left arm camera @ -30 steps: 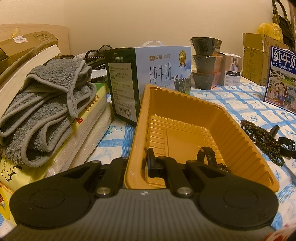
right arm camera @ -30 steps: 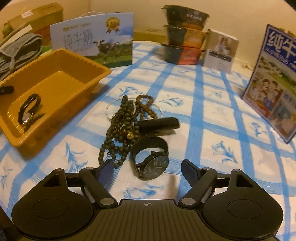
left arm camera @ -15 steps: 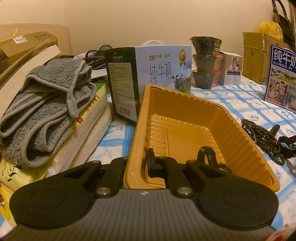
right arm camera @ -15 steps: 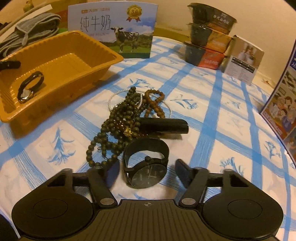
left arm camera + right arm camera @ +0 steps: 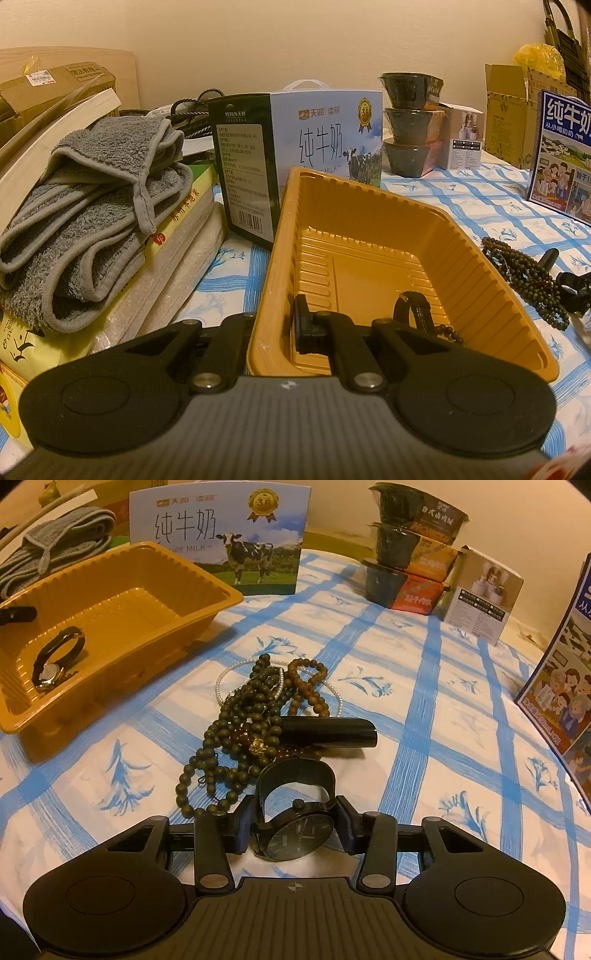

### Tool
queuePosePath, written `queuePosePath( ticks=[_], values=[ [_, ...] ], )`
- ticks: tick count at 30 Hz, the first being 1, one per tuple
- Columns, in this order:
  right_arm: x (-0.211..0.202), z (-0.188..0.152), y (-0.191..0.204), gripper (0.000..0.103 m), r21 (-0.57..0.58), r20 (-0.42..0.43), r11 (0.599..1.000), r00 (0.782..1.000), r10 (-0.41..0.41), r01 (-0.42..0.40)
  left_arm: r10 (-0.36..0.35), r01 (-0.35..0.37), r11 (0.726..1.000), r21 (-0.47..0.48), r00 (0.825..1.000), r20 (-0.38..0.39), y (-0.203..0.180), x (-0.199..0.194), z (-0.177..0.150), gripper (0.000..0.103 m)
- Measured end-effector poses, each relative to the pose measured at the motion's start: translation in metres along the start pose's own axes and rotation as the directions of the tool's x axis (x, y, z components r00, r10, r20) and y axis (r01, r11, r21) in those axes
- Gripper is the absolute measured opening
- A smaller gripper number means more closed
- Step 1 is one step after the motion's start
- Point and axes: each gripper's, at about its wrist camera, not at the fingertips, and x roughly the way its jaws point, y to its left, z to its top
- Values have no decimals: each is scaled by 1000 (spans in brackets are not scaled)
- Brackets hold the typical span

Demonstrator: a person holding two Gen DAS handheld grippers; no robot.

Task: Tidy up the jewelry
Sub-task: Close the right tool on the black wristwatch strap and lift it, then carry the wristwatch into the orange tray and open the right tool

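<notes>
The right gripper (image 5: 293,829) is closing around the black round-faced wristwatch (image 5: 297,836) lying on the blue-checked cloth (image 5: 424,709); pads should seat squarely on its case. The left gripper (image 5: 284,328), clenched on the orange plastic tray's (image 5: 461,236) rim, steadies the destination.

In the left wrist view, the lower part of the small watch (image 5: 413,314) in the orange tray (image 5: 480,251) is hidden behind the left claw (image 5: 280,328). The second milk box (image 5: 565,155) is cut off by the right edge. The dark watch (image 5: 574,291) there is barely seen.
</notes>
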Motion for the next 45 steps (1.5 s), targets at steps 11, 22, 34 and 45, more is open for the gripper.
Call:
queuePosePath(
  ticks=[11, 22, 34, 45],
  values=[
    [-12, 2, 2, 44, 24, 18, 999, 1000, -22, 21, 0, 0, 1000, 2, 1000, 1, 0, 0, 0, 7],
    [-21, 2, -3, 33, 136, -9, 990, 1000, -29, 30, 0, 0, 1000, 3, 1000, 2, 0, -1, 0, 7],
    [-3, 6, 6, 43, 123, -68, 989, 995, -77, 85, 0, 0, 1000, 3, 1000, 2, 0, -1, 0, 7],
    [-7, 5, 6, 15, 172, -41, 980, 994, -97, 103, 0, 0, 1000, -1, 1000, 0, 0, -1, 0, 7]
  ],
)
